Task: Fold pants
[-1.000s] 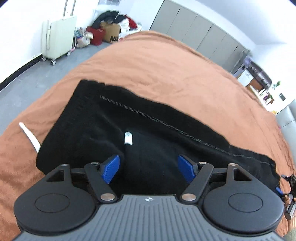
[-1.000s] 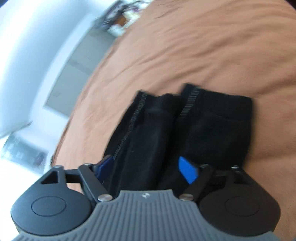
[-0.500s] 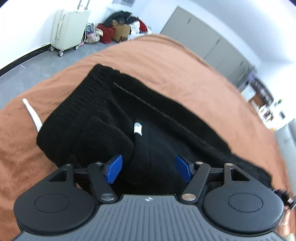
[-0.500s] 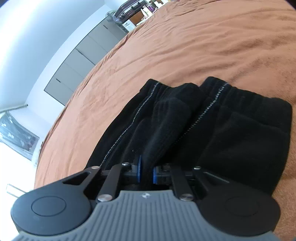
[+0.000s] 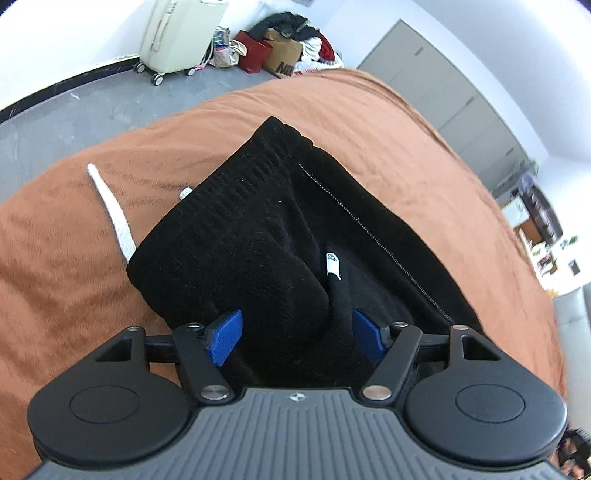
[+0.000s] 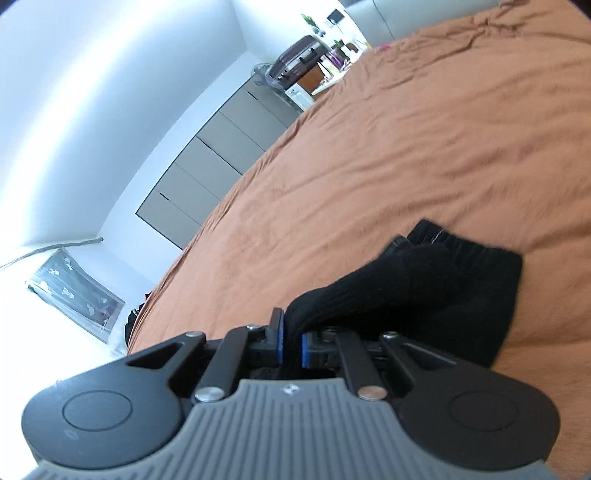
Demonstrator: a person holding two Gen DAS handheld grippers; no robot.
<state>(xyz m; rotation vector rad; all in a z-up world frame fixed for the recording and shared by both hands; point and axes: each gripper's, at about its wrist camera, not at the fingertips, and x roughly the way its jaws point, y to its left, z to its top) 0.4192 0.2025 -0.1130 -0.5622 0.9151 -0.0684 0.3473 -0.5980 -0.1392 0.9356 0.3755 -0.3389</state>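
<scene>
Black pants point(image 5: 251, 236) lie on an orange-brown bed cover point(image 5: 406, 147), ribbed waistband at the far end, with a white drawstring point(image 5: 114, 214) trailing left and a small white label point(image 5: 332, 264) near the middle. My left gripper point(image 5: 297, 339) hangs low over the waist part, jaws open, its blue pads either side of a raised fold of fabric without pressing it. In the right wrist view my right gripper point(image 6: 290, 339) is shut on a bunch of the black pants point(image 6: 424, 288) near the ribbed leg cuffs, which hang lifted above the bed cover point(image 6: 406, 147).
Beyond the bed's far edge are grey floor, a pale wheeled suitcase point(image 5: 181, 33) and a pile of bags and boxes point(image 5: 288, 48) by the wall. Grey cabinets point(image 5: 454, 88) line the wall to the right; the right wrist view shows the same cabinets point(image 6: 221, 158).
My right gripper went from open over the leg ends to shut on them and has lifted them. My left gripper sank closer to the waist part and rolled a little, still open.
</scene>
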